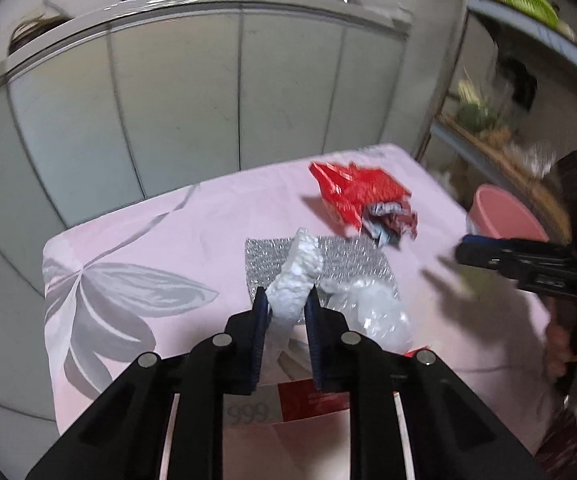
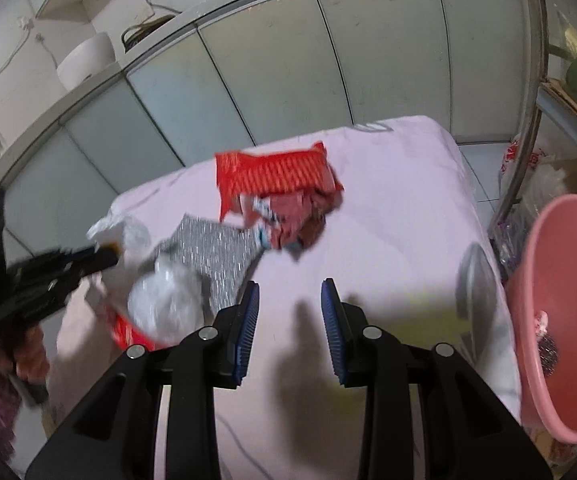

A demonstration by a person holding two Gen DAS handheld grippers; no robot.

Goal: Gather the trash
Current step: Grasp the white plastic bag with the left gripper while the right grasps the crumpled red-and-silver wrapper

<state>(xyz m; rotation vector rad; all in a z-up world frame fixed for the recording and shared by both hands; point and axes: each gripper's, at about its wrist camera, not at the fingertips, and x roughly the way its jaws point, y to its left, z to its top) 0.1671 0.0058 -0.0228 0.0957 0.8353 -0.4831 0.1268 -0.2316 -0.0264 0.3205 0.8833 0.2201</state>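
My left gripper [image 1: 287, 304] is shut on a crumpled white tissue wad [image 1: 296, 280] and holds it above the pink tablecloth [image 1: 148, 232]. Beneath it lie a silver glittery sheet [image 1: 352, 260], a clear crumpled plastic bag [image 1: 376, 312] and a red box [image 1: 312, 398]. A red snack wrapper [image 1: 352, 188] with crumpled paper lies farther back. My right gripper [image 2: 290, 300] is open and empty above bare cloth, right of the silver sheet [image 2: 212, 256] and in front of the red wrapper [image 2: 272, 176]. The pink bin [image 2: 564, 312] stands off the table's right edge with some trash inside.
Grey cabinet doors [image 1: 192, 92] run behind the table. A metal rack [image 1: 500, 120] with clutter stands at the right. The right gripper shows in the left wrist view [image 1: 528, 264]; the left gripper shows in the right wrist view [image 2: 48, 276].
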